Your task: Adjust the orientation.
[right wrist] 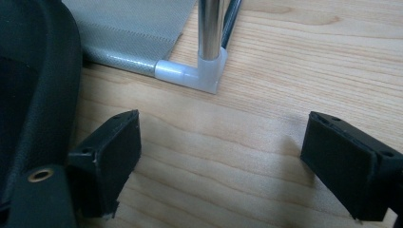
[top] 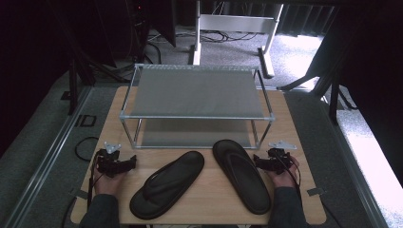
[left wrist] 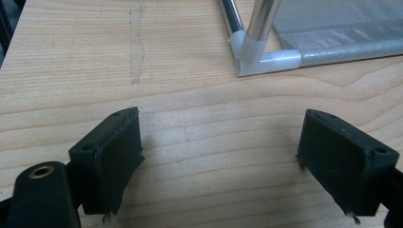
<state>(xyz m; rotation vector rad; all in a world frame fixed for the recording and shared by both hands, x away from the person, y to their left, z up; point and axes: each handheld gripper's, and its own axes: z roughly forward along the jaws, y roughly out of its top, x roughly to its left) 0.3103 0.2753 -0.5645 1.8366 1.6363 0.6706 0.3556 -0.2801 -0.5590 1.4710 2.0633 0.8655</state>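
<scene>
Two black flip-flop sandals lie on the wooden table (top: 199,204) in front of a two-tier shoe rack (top: 197,92) with grey fabric shelves. The left sandal (top: 167,184) points diagonally toward the rack; the right sandal (top: 241,173) lies beside it, its edge (right wrist: 33,85) showing in the right gripper view. My left gripper (top: 127,162) rests on the table left of the sandals, open and empty (left wrist: 221,156), facing the rack's front left corner joint (left wrist: 259,57). My right gripper (top: 258,160) sits just right of the right sandal, open and empty (right wrist: 221,161), near the rack's front right joint (right wrist: 199,73).
The rack's chrome legs and white plastic joints stand close ahead of both grippers. Bare wood lies between each pair of jaws. The table's edges drop to grey floor on both sides, with cables and a white frame (top: 233,28) behind the table.
</scene>
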